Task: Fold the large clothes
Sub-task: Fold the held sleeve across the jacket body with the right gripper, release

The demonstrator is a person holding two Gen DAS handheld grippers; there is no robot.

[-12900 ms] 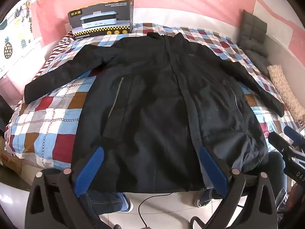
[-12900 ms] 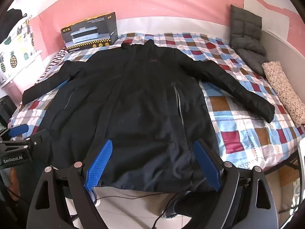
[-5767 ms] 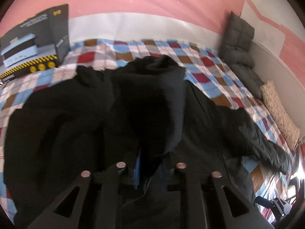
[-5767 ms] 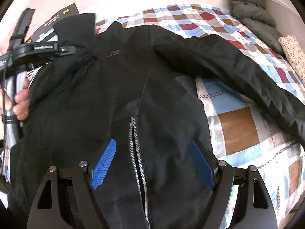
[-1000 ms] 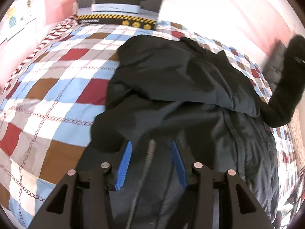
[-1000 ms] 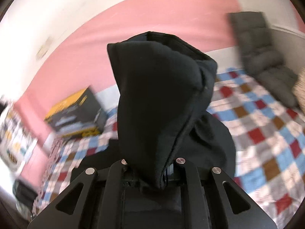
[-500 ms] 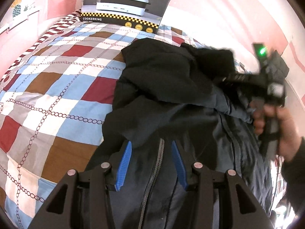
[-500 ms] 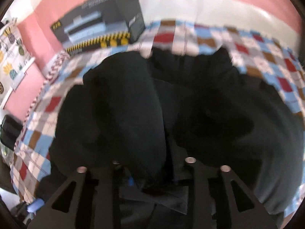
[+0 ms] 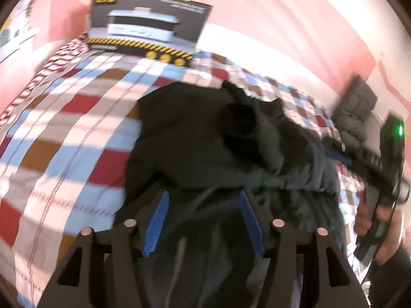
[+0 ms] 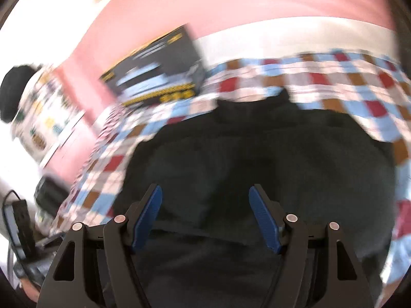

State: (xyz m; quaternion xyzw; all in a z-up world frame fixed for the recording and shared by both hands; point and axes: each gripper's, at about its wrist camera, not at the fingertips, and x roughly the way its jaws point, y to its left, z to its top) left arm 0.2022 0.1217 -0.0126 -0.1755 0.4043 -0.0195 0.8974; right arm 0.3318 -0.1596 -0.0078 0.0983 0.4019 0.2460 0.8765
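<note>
A large black jacket [image 9: 213, 138] lies on the checked bed, both sleeves folded across its chest; it also fills the right wrist view [image 10: 257, 154]. My left gripper [image 9: 204, 220] is open and empty just above the jacket's lower front, near the zip. My right gripper [image 10: 205, 218] is open and empty above the jacket's body. The right gripper and the hand holding it show at the right edge of the left wrist view [image 9: 377, 169]. Both views are motion-blurred.
A checked bedspread [image 9: 64, 128] covers the bed. A black appliance box [image 9: 149, 33] stands at the head against the pink wall; it also shows in the right wrist view [image 10: 156, 69]. Grey cushions [image 9: 357, 113] sit at the far right.
My right gripper has let go of the sleeve, which now lies across the chest, and has opened and pulled back. My left gripper has opened wider over the lower front.
</note>
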